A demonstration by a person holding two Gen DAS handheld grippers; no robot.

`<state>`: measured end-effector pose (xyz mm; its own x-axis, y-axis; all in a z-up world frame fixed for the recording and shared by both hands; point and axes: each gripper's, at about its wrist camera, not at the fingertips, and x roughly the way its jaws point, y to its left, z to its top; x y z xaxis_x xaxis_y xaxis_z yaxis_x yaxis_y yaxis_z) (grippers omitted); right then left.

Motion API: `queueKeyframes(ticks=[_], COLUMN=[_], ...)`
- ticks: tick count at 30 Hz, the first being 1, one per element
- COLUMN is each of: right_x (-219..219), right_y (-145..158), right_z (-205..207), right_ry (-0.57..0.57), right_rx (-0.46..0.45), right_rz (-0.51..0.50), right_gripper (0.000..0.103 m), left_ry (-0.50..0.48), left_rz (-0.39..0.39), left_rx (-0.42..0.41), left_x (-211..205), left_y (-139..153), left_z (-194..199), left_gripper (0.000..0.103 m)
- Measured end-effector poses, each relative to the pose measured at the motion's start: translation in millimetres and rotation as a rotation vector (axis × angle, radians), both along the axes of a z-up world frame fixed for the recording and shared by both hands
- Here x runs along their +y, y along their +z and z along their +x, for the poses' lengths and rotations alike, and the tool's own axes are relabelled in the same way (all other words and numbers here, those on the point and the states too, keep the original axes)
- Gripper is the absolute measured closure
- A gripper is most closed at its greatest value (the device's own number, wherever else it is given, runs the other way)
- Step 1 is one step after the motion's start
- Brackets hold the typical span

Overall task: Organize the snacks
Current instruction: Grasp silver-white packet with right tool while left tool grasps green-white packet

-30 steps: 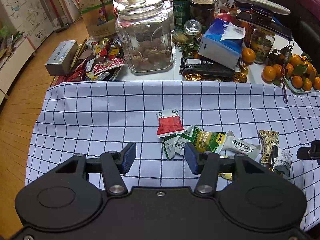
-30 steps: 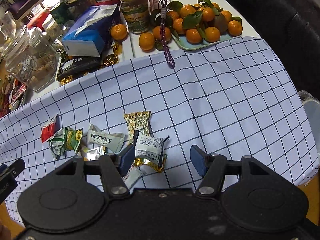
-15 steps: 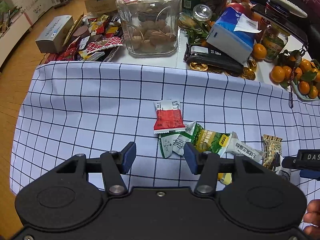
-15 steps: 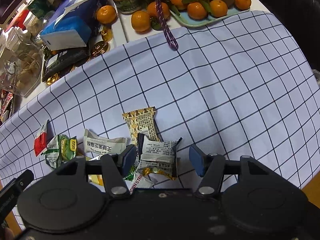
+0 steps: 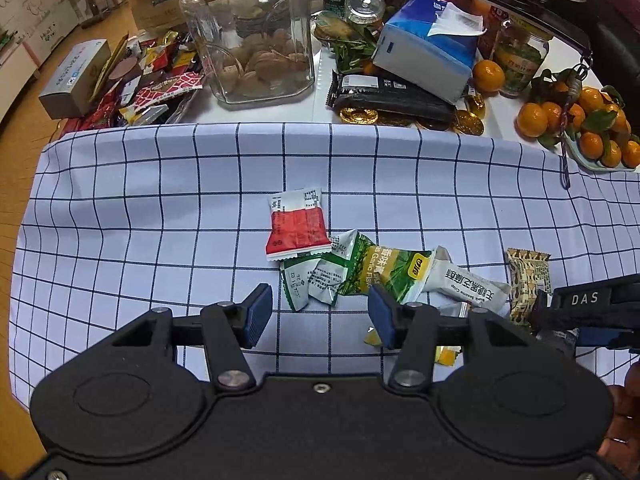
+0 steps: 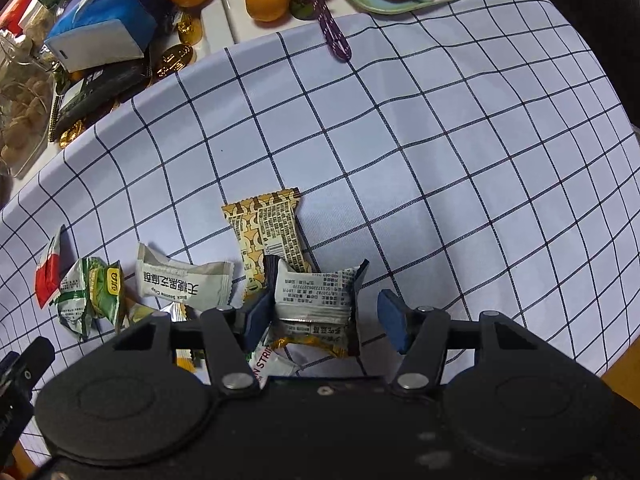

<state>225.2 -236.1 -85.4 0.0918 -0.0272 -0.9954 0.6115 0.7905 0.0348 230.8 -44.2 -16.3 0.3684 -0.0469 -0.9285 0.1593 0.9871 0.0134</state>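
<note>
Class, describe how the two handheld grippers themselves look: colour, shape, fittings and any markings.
Both the left gripper and right gripper have matte black bodies with two round housings, silver screws, angular black linkages and dark blue pads. White letters "DAS" show on the right gripper's side in the left wrist view.

Glass jar [image 5: 256, 40] top cut off by frame edge; yellow wrapper [image 5: 446, 356] mostly hidden behind left hand-held gripper [image 5: 320, 314]

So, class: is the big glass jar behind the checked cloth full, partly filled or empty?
Partly filled. The glass jar shows a heap of brown round snacks in its lower part only, and clear glass above them. Its top is cut off, so lid on or off: cannot tell.
</note>
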Motion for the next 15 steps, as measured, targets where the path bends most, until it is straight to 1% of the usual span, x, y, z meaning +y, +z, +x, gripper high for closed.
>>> queueKeyframes(ticks=[2, 3, 6, 9, 12, 15], right_x=[-1.7, -2.4, -4.0, -4.8, -4.7, -5.3], right_y=[-1.6, -1.4, 2.0, 8.3, 15.4, 23.0], right_z=[0.0, -0.2, -2.9, -5.8, -8.3, -10.6], right_ry=[-0.017, -0.028, -0.054, -0.044, -0.038, -0.034], right_rx=[0.005, 0.01, 0.002, -0.013, -0.033, -0.058], right_rz=[0.026, 0.033, 0.029, 0.024, 0.024, 0.053], right_gripper=[0.054, 0.056, 0.055, 0.056, 0.055, 0.055], left_ry=[0.016, 0.029, 0.073, 0.104, 0.148, 0.192], left_rz=[-0.03, -0.047, -0.083, -0.091, -0.073, -0.068], left_rx=[0.025, 0.034, 0.056, 0.056, 0.036, 0.035], left_x=[2.3, 3.7, 8.2, 13.6, 22.9, 31.6], left_y=[-2.9, -4.1, -8.3, -9.7, -9.8, -12.1], left_z=[3.3, 5.1, 13.0, 20.1, 25.3, 30.4], left_gripper=[0.045, 0.045, 0.045, 0.045, 0.045, 0.045])
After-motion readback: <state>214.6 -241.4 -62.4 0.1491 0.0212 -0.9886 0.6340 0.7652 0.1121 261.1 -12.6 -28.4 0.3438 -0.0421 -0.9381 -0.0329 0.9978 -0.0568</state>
